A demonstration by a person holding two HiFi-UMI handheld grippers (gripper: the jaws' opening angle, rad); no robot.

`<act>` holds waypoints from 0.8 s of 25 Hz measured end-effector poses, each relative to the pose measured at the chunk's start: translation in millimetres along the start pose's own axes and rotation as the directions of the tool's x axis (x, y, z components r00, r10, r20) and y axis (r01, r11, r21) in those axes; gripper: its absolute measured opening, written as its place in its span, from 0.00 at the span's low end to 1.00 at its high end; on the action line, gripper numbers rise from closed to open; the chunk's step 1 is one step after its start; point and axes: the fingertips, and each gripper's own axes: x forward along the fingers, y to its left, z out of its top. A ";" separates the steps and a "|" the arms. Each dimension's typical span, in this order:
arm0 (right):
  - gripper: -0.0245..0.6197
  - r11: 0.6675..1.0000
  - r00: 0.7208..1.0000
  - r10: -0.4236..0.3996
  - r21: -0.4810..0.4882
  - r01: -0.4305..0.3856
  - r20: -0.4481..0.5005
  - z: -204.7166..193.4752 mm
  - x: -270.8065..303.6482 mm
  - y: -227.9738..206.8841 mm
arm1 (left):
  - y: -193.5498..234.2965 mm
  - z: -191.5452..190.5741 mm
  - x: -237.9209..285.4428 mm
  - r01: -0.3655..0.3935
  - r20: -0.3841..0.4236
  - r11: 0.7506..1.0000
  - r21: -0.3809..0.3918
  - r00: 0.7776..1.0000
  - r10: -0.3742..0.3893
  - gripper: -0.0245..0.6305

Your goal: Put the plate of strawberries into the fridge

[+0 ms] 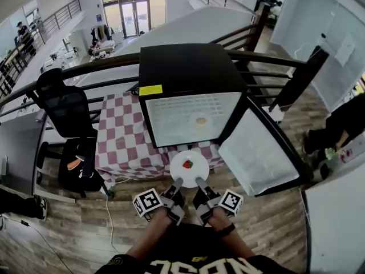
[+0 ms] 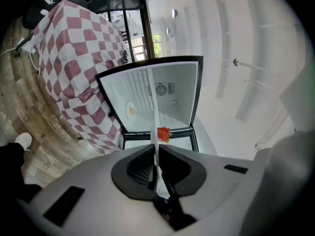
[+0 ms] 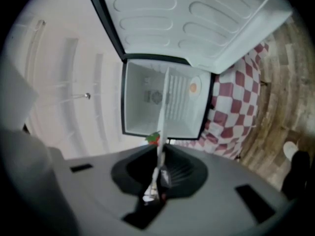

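a checked cloth covers the table on the wooden floor.

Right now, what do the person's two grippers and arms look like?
The left gripper and right gripper are grey with slim dark jaws. Each carries a white cube printed with black square markers. The forearms are bare below a black top with pale lettering, and a dark band circles the right wrist.

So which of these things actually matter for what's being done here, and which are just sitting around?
Part of the job: plate, gripped at its rim by left gripper and right gripper; strawberry on it; fridge, its door open.

Just lying about: office chair; checked tablecloth; railing.
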 end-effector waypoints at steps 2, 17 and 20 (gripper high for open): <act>0.10 1.000 1.000 -0.007 -0.027 0.007 0.011 4.2 10.1 4.0 | -1.0 11.1 6.8 0.002 -0.025 1.000 0.019 1.000 -0.001 0.09; 0.10 0.999 0.999 -0.020 -0.034 0.018 -0.048 77.6 114.1 13.4 | -3.1 91.9 94.5 0.006 0.033 1.000 -0.024 0.999 -0.005 0.09; 0.10 0.997 0.997 -0.015 -0.081 0.009 -0.070 97.5 139.4 21.6 | -9.4 114.8 116.3 0.009 0.061 1.000 0.008 0.998 -0.010 0.09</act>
